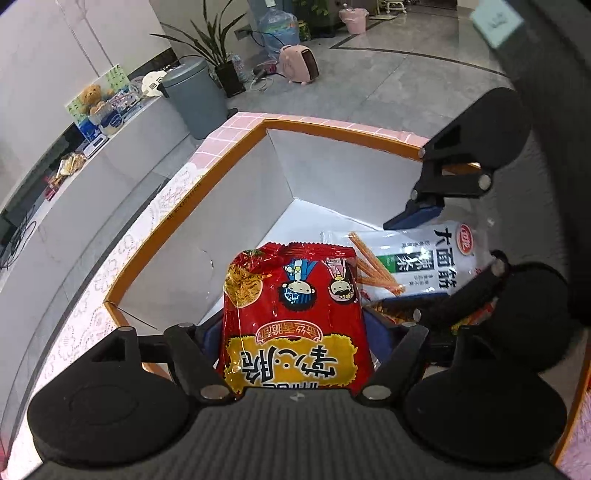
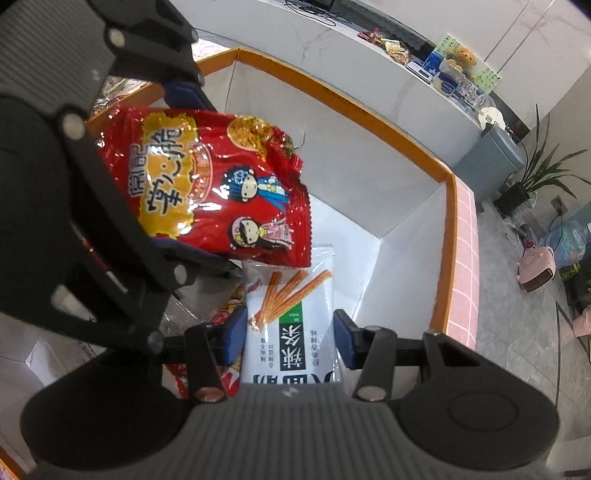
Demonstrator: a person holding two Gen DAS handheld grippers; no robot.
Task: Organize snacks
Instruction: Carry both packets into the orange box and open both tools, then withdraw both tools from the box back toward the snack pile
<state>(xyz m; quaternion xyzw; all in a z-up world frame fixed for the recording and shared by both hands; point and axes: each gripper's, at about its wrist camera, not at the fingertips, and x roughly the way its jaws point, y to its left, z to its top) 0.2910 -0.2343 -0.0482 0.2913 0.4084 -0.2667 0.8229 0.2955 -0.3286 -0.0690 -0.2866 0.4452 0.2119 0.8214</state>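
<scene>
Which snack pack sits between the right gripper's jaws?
The white pack printed with orange sticks, between the right gripper; the red cartoon pack is at the left gripper.

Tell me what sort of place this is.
Probably a shop or office lobby, not a home: a long white counter holding small goods, a tiled floor with a water jug, a bin and a potted plant.

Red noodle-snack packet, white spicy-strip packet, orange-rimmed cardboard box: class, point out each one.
Red noodle-snack packet (image 1: pixel 291 314), left wrist view, middle of its front.
White spicy-strip packet (image 2: pixel 291 325), right wrist view, printed front.
Orange-rimmed cardboard box (image 1: pixel 332 129), left wrist view, far rim.
</scene>
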